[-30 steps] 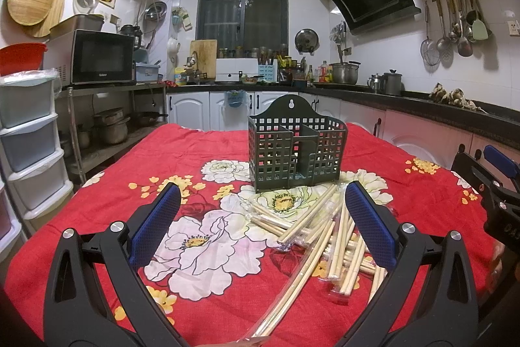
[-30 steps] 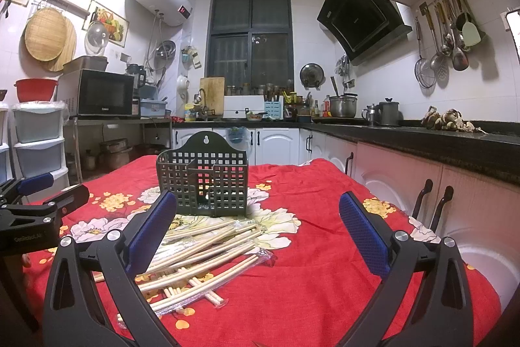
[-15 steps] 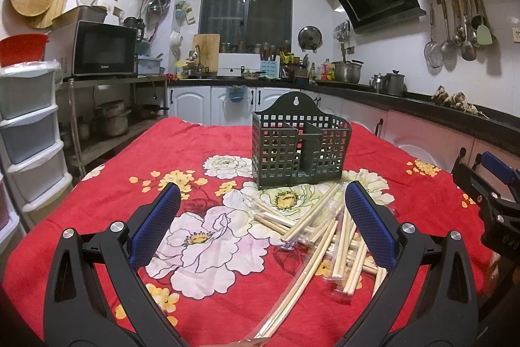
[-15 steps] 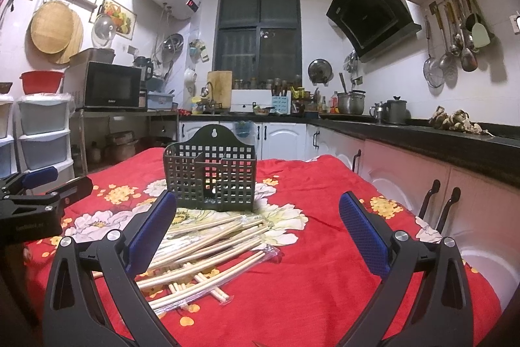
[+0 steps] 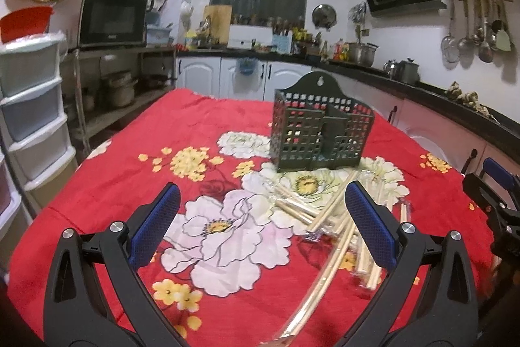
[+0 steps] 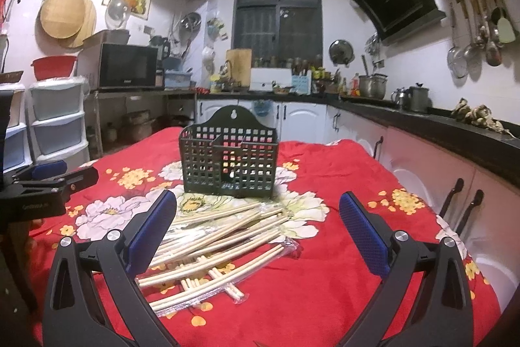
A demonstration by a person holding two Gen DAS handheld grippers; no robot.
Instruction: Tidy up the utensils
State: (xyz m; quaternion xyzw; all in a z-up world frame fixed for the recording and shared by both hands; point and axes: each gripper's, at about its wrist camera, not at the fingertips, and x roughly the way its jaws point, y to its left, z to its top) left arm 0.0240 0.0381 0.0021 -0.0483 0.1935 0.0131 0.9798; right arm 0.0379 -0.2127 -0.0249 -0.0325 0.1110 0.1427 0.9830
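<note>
A loose heap of pale chopsticks (image 6: 221,236) is lying on the red flowered tablecloth (image 6: 325,298), some of them sitting in clear plastic sleeves (image 6: 289,244); they are crossing one another, so an exact count is not readable. Just behind the heap, one dark green slotted utensil holder (image 6: 229,158) is standing upright near the middle of the table, a divider splitting it into compartments, and nothing is showing above its rim. In the left wrist view the same chopsticks (image 5: 328,217) are spreading from the holder (image 5: 321,132) toward the near right.

The right gripper (image 6: 258,228) is hovering with its jaws spread wide and nothing between them; its left blue pad is overlapping the near end of the heap in the view, while bare cloth is lying ahead of its right pad. The left gripper (image 5: 261,215) is also hanging released and empty, over a white flower print to the left of the heap, with one pad in front of a few sticks. Each gripper is showing at the edge of the other's view.

To the right of the table, white cabinets under a dark countertop (image 6: 432,122) are running close alongside. To the left, a stack of plastic drawers (image 5: 29,106) and a metal shelf with a microwave (image 5: 112,18) are standing near the table's edge.
</note>
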